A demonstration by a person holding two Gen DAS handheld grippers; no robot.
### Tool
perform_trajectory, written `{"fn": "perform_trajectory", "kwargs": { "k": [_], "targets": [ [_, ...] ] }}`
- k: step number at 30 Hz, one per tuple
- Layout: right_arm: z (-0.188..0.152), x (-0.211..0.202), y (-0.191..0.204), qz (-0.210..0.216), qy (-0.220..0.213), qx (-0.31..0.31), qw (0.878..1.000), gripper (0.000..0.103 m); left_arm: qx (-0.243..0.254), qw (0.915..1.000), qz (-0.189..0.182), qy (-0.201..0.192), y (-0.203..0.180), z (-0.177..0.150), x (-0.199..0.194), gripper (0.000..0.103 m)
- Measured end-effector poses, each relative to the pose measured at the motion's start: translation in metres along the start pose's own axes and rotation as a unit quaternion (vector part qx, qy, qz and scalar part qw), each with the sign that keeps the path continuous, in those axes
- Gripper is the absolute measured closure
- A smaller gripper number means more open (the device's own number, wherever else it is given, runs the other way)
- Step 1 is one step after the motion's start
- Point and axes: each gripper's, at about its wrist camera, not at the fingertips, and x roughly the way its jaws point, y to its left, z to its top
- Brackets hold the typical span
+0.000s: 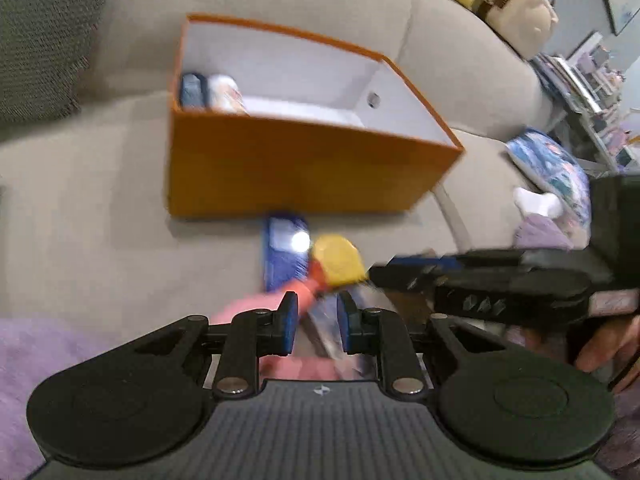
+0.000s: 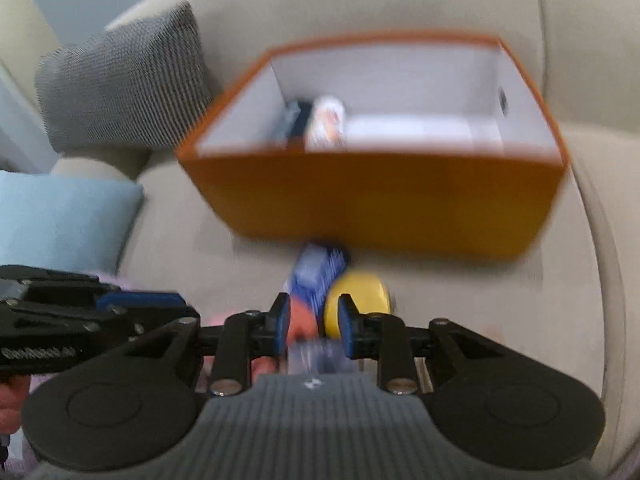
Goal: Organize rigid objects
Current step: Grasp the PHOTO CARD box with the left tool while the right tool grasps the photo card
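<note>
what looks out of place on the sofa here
A small pile still lies loose in front of the orange box: a blue packet and a yellow round thing, overlapping. Frames are blurred.

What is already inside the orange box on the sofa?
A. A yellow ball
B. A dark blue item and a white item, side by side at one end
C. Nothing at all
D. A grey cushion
B: inside the orange box, a dark blue item and a white item stand next to each other at its left end, and the rest of the white interior looks bare.
</note>
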Motion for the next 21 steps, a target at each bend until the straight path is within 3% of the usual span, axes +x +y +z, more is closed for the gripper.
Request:
{"fn": "perform_trajectory", "kwargs": {
  "k": [4,8,10,13,15,19,21],
  "targets": [
    [-0.030,0.004,-0.007,-0.023,0.018,-0.001,1.000,0.076,-0.020,0.9994,-0.014,0.025,-0.007,-0.007,0.023,0.079],
    [-0.043,0.013,-0.017,-0.030,0.026,0.007,0.999,0.076,-0.021,0.9984,0.011,0.052,-0.016,-0.009,0.050,0.064],
    [-0.049,0.011,-0.021,-0.028,0.023,0.007,0.999,0.076,-0.026,0.9974,0.014,0.066,-0.017,-0.011,0.061,0.062],
    [-0.053,0.013,-0.024,-0.017,0.018,0.009,1.000,0.076,-0.016,0.9955,0.039,0.085,-0.023,-0.013,0.076,0.053],
    [-0.055,0.018,-0.025,-0.019,0.013,0.005,1.000,0.076,-0.019,0.9933,0.059,0.097,-0.025,-0.013,0.084,0.052],
    [-0.056,0.025,-0.029,-0.009,0.019,0.001,1.000,0.080,-0.024,0.9917,0.064,0.109,-0.024,-0.015,0.097,0.048],
    [-0.056,0.024,-0.031,-0.008,0.020,0.003,1.000,0.081,-0.033,0.9916,0.064,0.107,-0.020,-0.015,0.101,0.038]
  ]
}}
